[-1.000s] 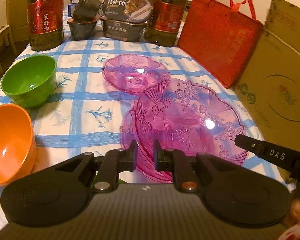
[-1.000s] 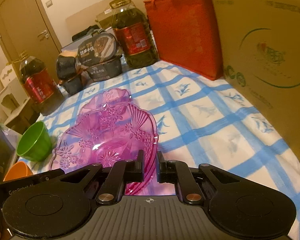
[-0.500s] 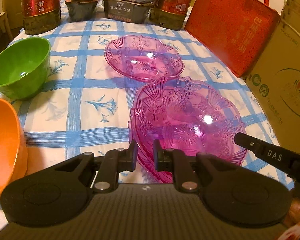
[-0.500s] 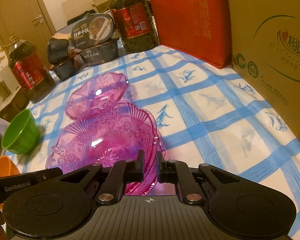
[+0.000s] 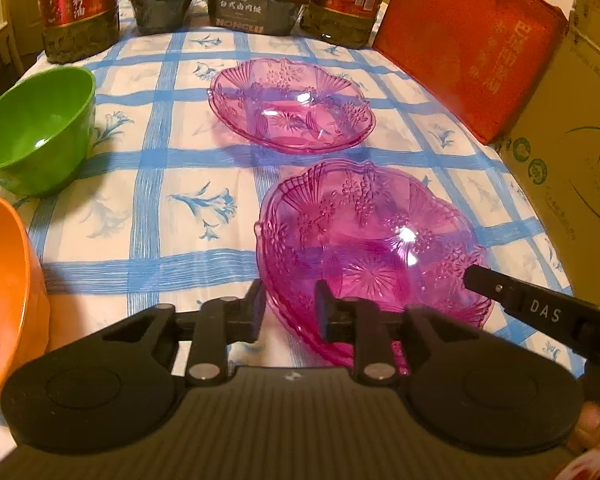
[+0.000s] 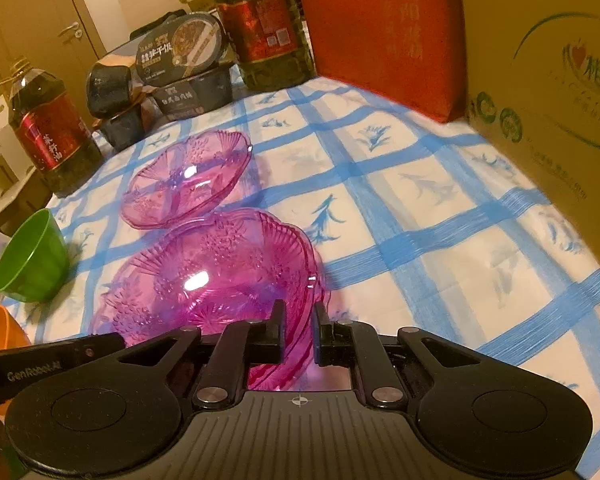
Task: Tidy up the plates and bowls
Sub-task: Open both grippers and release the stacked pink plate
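**Both grippers loosened at the rim of the near pink dish**

Your left gripper [image 5: 290, 300] straddles the near-left rim of the near pink dish [image 5: 364, 240], one finger outside the wall and one inside. Its jaws have just been opening, and a clear gap now shows on each side of the rim, so the pads no longer press on it. Your right gripper [image 6: 298, 320] sits at the opposite rim of the same dish [image 6: 216, 272] (its dark finger marked DAS pokes in over that edge in the left wrist view). Its jaws have also just been opening; the rim stands between them, apparently free of the pads.

The near pink dish rests on the blue-checked tablecloth [image 5: 160, 208], and darker rims under its edge suggest it is nested in another like it. A second pink dish [image 5: 292, 106] lies just beyond it, apart. Left of the near dish stand a green bowl [image 5: 36, 128] and, closer to you, an orange bowl [image 5: 4, 292]. To its right stands a cardboard box [image 5: 572, 160], with a red bag [image 5: 468, 52] further back.
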The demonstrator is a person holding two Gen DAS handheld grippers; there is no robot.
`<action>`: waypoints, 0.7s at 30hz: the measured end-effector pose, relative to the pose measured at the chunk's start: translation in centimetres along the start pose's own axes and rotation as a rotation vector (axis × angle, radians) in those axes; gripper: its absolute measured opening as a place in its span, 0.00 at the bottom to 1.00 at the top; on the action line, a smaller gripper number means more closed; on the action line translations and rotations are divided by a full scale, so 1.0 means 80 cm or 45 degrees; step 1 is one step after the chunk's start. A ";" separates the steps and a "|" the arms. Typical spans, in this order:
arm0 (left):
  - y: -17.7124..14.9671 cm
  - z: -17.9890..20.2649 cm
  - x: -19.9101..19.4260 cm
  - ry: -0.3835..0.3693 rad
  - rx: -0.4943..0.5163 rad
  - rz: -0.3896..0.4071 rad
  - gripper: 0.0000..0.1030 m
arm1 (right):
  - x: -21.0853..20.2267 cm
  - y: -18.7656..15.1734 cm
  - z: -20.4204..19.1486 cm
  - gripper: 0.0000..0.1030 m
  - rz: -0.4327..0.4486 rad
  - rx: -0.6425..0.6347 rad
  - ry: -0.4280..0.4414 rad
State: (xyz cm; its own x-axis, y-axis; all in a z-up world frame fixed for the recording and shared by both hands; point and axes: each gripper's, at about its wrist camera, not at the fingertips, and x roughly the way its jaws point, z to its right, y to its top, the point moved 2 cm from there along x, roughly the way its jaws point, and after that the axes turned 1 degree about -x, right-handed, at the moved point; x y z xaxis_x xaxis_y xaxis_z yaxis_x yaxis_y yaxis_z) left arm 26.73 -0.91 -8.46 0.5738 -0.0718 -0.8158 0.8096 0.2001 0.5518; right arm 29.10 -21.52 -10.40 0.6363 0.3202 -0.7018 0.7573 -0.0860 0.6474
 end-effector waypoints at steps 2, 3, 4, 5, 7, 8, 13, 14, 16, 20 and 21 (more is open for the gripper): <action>0.000 0.000 -0.004 0.001 0.000 0.013 0.25 | -0.004 0.001 0.005 0.39 0.015 0.050 0.029; 0.000 0.000 -0.008 -0.004 -0.005 0.020 0.28 | -0.008 0.001 0.008 0.47 0.026 0.067 0.031; 0.000 0.000 -0.011 -0.004 -0.010 0.026 0.32 | -0.013 0.002 0.008 0.48 0.036 0.073 0.025; -0.001 -0.001 -0.014 -0.003 -0.017 0.032 0.33 | -0.017 0.002 0.008 0.48 0.041 0.074 0.019; -0.003 -0.004 -0.024 -0.008 -0.035 0.045 0.34 | -0.029 0.001 0.008 0.48 0.049 0.085 0.023; -0.005 -0.005 -0.030 -0.011 -0.043 0.052 0.34 | -0.035 0.000 0.008 0.48 0.053 0.091 0.027; -0.016 -0.010 -0.063 -0.017 -0.089 0.083 0.38 | -0.066 -0.013 0.006 0.48 0.055 0.104 0.011; -0.018 -0.011 -0.069 -0.019 -0.094 0.088 0.38 | -0.073 -0.017 0.005 0.48 0.051 0.101 0.006; -0.024 -0.012 -0.081 -0.021 -0.101 0.095 0.38 | -0.085 -0.024 0.003 0.48 0.045 0.096 -0.001; -0.039 -0.012 -0.106 -0.022 -0.106 0.108 0.39 | -0.109 -0.040 -0.002 0.49 0.040 0.078 -0.016; -0.043 -0.012 -0.113 -0.021 -0.107 0.113 0.39 | -0.116 -0.044 -0.005 0.49 0.041 0.065 -0.020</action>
State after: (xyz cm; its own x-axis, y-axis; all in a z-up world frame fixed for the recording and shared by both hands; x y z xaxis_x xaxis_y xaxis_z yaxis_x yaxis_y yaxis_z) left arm 18.63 0.00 -3.20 0.6450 -0.0661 -0.7613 0.7430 0.2873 0.6045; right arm 20.46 -23.86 -6.03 0.6623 0.3015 -0.6859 0.7427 -0.1442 0.6539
